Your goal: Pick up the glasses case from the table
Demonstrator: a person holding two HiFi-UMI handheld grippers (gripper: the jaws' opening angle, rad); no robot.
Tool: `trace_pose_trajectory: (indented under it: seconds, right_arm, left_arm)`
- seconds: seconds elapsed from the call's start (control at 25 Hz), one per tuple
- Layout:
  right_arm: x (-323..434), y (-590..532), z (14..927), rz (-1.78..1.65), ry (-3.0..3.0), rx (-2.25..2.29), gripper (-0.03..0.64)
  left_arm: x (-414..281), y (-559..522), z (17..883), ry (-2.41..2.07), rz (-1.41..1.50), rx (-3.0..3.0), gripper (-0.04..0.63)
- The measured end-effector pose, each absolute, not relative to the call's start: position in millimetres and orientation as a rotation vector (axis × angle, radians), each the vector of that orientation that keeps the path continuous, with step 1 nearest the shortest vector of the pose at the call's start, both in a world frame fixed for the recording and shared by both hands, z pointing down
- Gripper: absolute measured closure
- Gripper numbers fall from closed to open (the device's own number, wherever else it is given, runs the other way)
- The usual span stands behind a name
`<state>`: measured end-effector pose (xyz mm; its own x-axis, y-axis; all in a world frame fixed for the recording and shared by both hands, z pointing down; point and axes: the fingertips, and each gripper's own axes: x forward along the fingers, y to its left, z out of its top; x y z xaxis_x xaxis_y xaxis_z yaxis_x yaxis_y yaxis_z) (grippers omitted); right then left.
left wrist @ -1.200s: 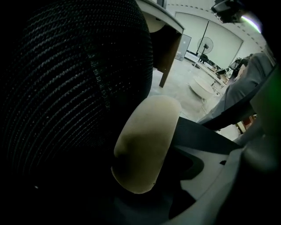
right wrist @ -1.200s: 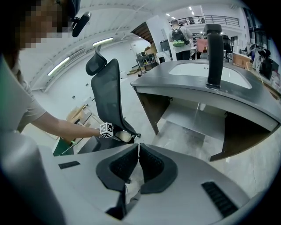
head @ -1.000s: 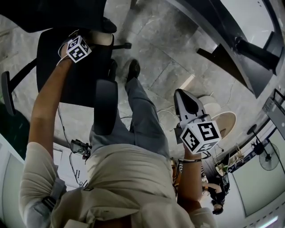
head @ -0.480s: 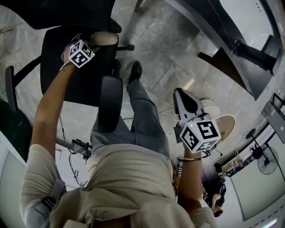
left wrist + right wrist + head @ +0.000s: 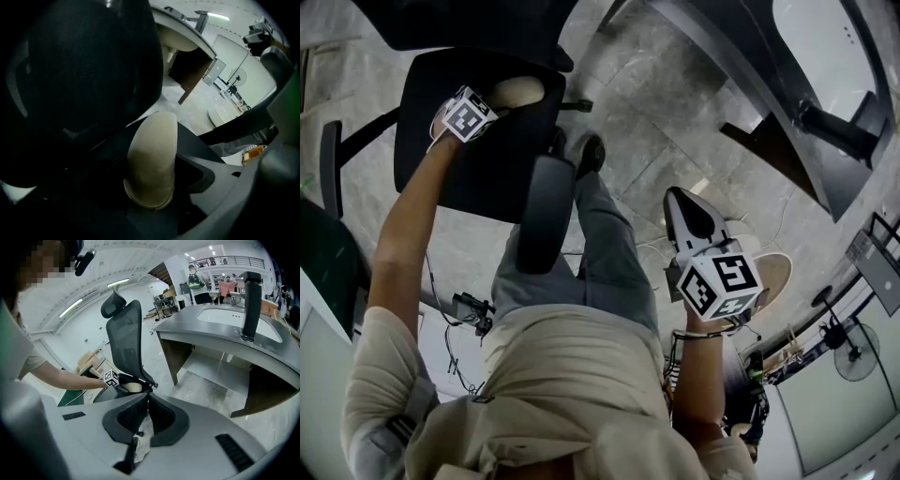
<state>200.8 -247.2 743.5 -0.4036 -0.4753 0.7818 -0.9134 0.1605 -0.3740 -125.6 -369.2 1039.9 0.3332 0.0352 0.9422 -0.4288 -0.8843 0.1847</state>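
The glasses case [image 5: 517, 91] is a beige, rounded oblong. My left gripper [image 5: 508, 97] holds it over the seat of a black office chair [image 5: 478, 178], at the end of my outstretched left arm. In the left gripper view the case [image 5: 152, 159] fills the space between the jaws, which have just been closing on it. The right gripper view shows case [image 5: 133, 387] and left gripper in front of the chair back. My right gripper [image 5: 684, 202] hangs by my right side, pointing down at the floor. Its tips [image 5: 148, 397] meet with nothing between them.
The chair's armrest [image 5: 546, 211] lies between my legs [image 5: 600, 253] and the seat. A mesh chair back with headrest [image 5: 124, 338] rises behind the case. A curved grey desk [image 5: 225, 341] with a black post [image 5: 251, 305] stands to the right. Grey stone floor [image 5: 675, 122] lies below.
The left gripper's marker cube has turned, and the case has stayed with it over the chair seat. The head view has shifted slightly. The right gripper stays about where it was.
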Motion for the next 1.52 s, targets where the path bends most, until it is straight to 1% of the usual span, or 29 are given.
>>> trace_pose_trajectory:
  seconds: [0.24,0.52,0.72,1.12,1.52]
  right_arm:
    - [199.2,-249.0,744.8,1.163,-1.945,1.302,0.591]
    - [197.3,-249.2,746.4,1.171,-1.937,1.301,0.591]
    - [194.5,-256.0,734.8,1.154,-1.955,1.309,0.591]
    - [170.3,-275.5,690.4,1.099,-2.038,1.326,0.591]
    - [132.7,-295.0,632.8,1.003,-2.187,1.326,0.591]
  left_arm:
    - [-144.7,-347.1,1069.9,-0.355,1.655,2.144,0.255]
    - [-142.0,-337.3,1084.8,-0.317,1.753,2.102,0.227]
    - [-141.7,-336.2,1074.1,-0.386,1.706,2.103,0.228]
    - [-123.4,-344.8,995.8,-0.494,1.543,2.222,0.229]
    - [-145.4,-367.7,883.2,-0.709,1.399,2.338,0.229]
